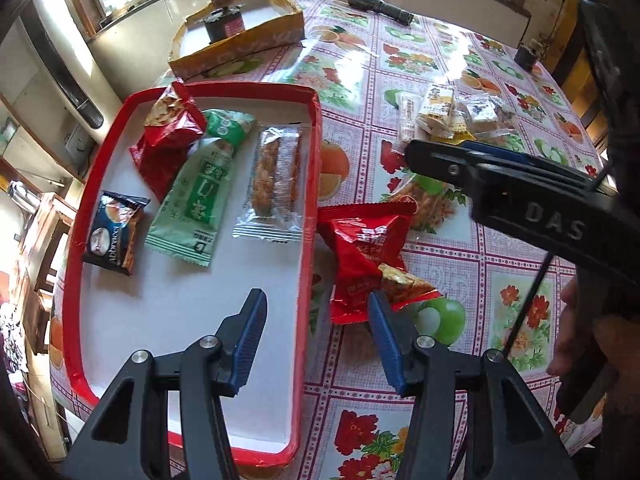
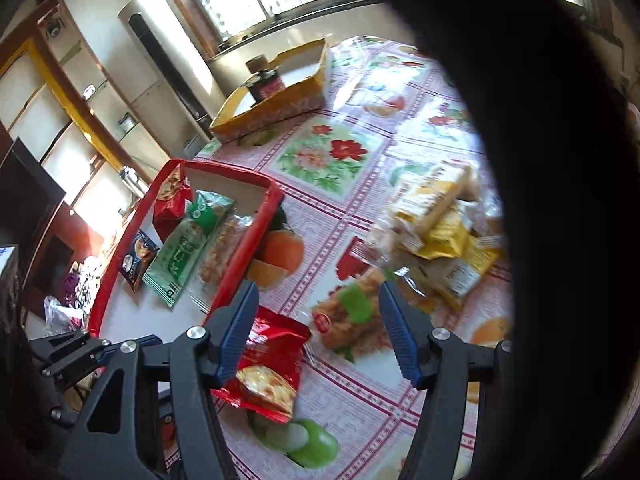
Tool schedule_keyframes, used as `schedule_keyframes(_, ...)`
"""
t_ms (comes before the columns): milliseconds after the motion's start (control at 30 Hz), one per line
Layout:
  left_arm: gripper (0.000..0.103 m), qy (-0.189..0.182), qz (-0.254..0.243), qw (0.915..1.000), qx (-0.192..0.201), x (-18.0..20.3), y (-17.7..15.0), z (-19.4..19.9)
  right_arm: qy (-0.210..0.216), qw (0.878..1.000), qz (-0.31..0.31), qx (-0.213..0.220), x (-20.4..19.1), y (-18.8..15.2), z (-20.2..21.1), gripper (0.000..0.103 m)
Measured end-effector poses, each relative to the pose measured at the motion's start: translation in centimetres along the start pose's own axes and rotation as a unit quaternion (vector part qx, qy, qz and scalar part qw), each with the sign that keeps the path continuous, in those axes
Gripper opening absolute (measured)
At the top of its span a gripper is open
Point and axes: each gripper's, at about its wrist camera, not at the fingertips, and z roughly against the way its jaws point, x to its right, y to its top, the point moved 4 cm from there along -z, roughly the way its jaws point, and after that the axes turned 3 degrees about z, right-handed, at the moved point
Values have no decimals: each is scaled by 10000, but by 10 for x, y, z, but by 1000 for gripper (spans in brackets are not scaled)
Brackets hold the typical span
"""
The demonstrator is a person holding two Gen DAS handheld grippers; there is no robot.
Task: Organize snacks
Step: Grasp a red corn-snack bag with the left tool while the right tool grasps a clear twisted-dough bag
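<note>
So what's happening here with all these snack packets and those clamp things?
A person is sorting snacks with a two-finger gripper in each hand. The red tray already holds four packets, among them a green packet and a clear-wrapped bar. The left gripper hovers open at the tray's edge, beside a red packet lying on the tablecloth. The right gripper is open too, above a clear-wrapped snack, with more yellow packets waiting beyond.

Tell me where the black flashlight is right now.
In the left wrist view the black flashlight lies at the far edge of the floral tablecloth, near the window wall, to the right of the yellow box.
</note>
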Motion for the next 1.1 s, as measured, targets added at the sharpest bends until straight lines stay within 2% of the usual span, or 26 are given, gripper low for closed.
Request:
schedule_keyframes(100, 52, 28, 163, 9999, 11, -15, 0, 6, -416, 9966, 688, -191, -16, 7, -24, 64)
schedule_keyframes(267, 52, 52, 306, 9995, -12, -21, 1, 5, -608, 9904, 916, -843, -11, 2, -59, 64)
schedule_keyframes(367, 52, 84, 237, 9997, -71, -16, 1, 1, -853, 9821, 1285, -1081, -8, -11, -61, 64)
schedule_keyframes(500, 52, 65, 36, 9999, -136, -1, 3, -5, -1035, 9775, 1311, -1290, 13, -37, -45, 64)
schedule_keyframes(633, 52, -98, -402, 9989, -211, 30, 6, -10, -1155, 9792, 1023, -1319, 46, -62, -11, 64)
schedule_keyframes(700, 53, -60, -706, 9973, -207, 49, 7, -14, -1064, 9848, 609, -1232, 64, -71, 10, 64)
schedule_keyframes(767, 53, 162, -874, 9958, -224, 63, 10, -24, -948, 9901, 183, -1017, 78, -77, 32, 64)
schedule_keyframes(833, 53, 649, -783, 9945, -248, 65, 16, -34, -886, 9925, -99, -840, 86, -81, 52, 64)
schedule_keyframes(900, 53, 851, -701, 9936, -225, 66, 20, -42, -829, 9935, -259, -737, 89, -88, 68, 64)
schedule_keyframes(1000, 53, 680, -682, 9944, -439, 74, 22, -55, -780, 9937, -474, -647, 91, -96, 83, 65)
schedule_keyframes(1100, 54, 421, -829, 9949, -385, 94, 23, -58, -698, 9935, -686, -581, 91, -101, 92, 66)
